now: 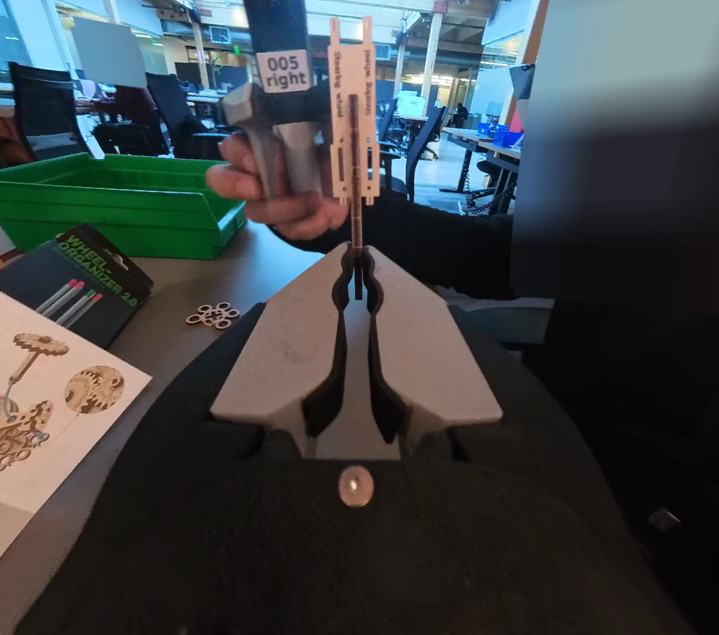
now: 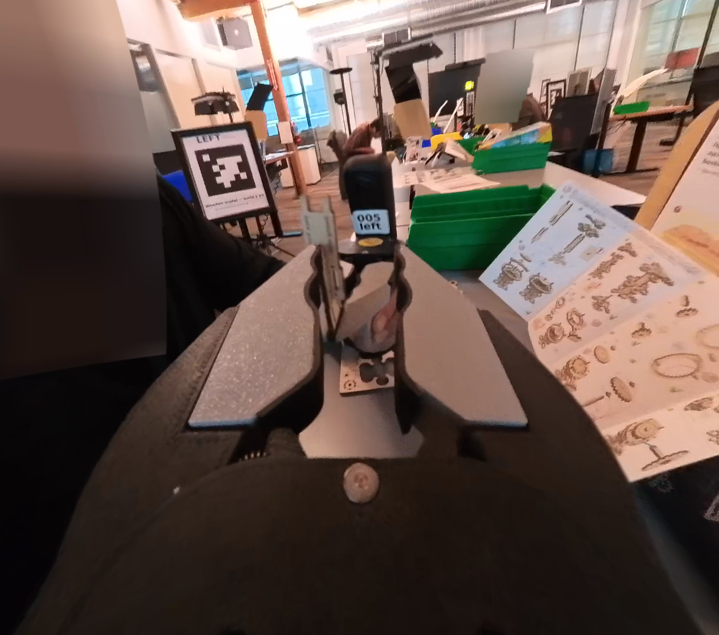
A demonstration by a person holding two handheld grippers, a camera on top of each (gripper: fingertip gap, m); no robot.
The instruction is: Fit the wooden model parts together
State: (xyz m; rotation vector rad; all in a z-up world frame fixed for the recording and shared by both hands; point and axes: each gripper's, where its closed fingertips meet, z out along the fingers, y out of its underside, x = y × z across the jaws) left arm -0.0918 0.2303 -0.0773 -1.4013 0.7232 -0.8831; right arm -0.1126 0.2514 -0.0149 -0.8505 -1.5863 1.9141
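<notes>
We hold the left gripper (image 1: 357, 266) upright above the grey desk (image 1: 233, 277), its fingers pinched almost together on the dark edge of a thin wooden part that stands straight up toward twelve o'clock. A second pale wooden strip (image 1: 352, 110) is slotted across that part, rising well above the fingertips. Just past it, at about eleven o'clock, a hand (image 1: 272, 196) grips the handle of the right gripper (image 1: 272, 71), which faces us in the left wrist view. In the right wrist view the right gripper (image 2: 358, 266) stands with its fingers apart and nothing between them that we can tell; the joined wooden pieces (image 2: 325, 246) lie just beside its left fingertip, at eleven o'clock. A green bin (image 1: 116, 203) sits at ten o'clock, a dark box (image 1: 89, 281) and an instruction sheet (image 1: 46, 402) at eight to nine o'clock, and a small ringed wooden cluster (image 1: 213, 316) lies on bare desk between them and the fingers.
</notes>
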